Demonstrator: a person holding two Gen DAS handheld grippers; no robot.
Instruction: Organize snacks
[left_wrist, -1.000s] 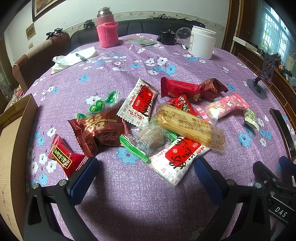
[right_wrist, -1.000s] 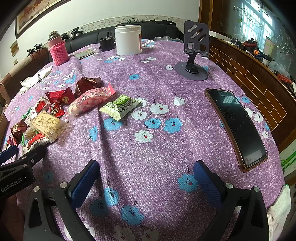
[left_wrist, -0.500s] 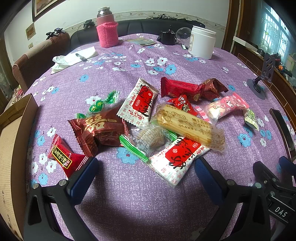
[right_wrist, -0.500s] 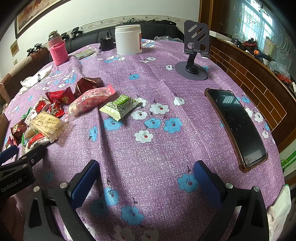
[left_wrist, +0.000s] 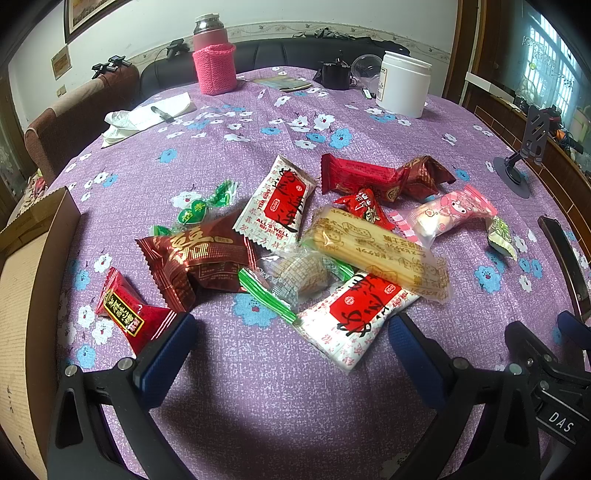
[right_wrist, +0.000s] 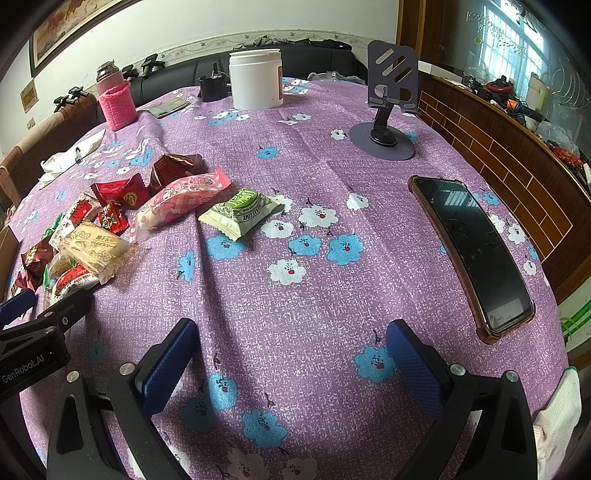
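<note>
Several wrapped snacks lie in a loose pile on the purple flowered tablecloth (left_wrist: 258, 387). In the left wrist view I see a dark red packet (left_wrist: 199, 258), a small red packet (left_wrist: 129, 314), a white-and-red packet (left_wrist: 354, 317), a clear biscuit pack (left_wrist: 380, 254) and a pink packet (left_wrist: 450, 218). My left gripper (left_wrist: 291, 343) is open and empty just in front of the pile. My right gripper (right_wrist: 291, 350) is open and empty over bare cloth, right of the pile. A green packet (right_wrist: 243, 212) lies ahead of it.
A cardboard box (left_wrist: 26, 295) stands at the left table edge. A phone (right_wrist: 476, 251) lies at the right, a phone stand (right_wrist: 388, 122) behind it. A white jar (right_wrist: 255, 79) and a pink-sleeved flask (left_wrist: 214, 62) stand at the back.
</note>
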